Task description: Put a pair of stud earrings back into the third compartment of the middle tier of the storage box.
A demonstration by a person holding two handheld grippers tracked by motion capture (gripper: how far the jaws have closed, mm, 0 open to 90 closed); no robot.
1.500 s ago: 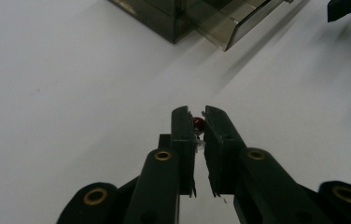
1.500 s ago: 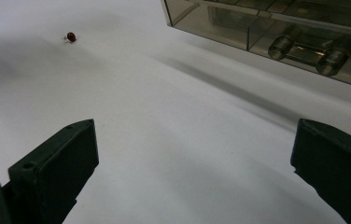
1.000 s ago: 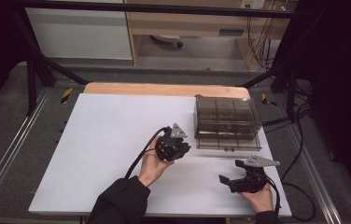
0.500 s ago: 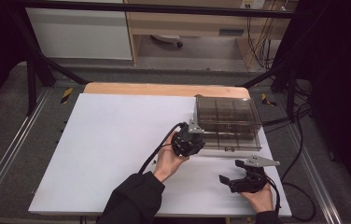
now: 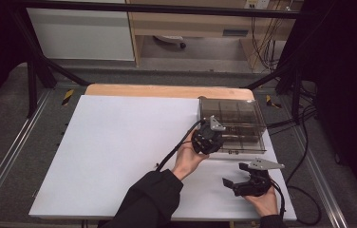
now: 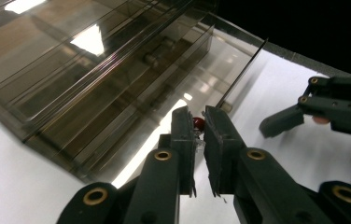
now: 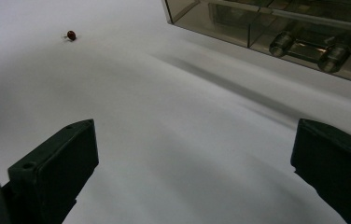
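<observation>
One red bead [image 6: 199,122] | left gripper [image 6: 200,122] jaws clamp it | right gripper [image 7: 197,135] jaws apart

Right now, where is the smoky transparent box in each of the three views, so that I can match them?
High view: the box stands on the far right part of the white table top.
Left gripper view: the box is at the upper left, beyond the jaws.
Right gripper view: the box is along the top edge, at the right.
Shared landmark: the white table top under the box.
</observation>
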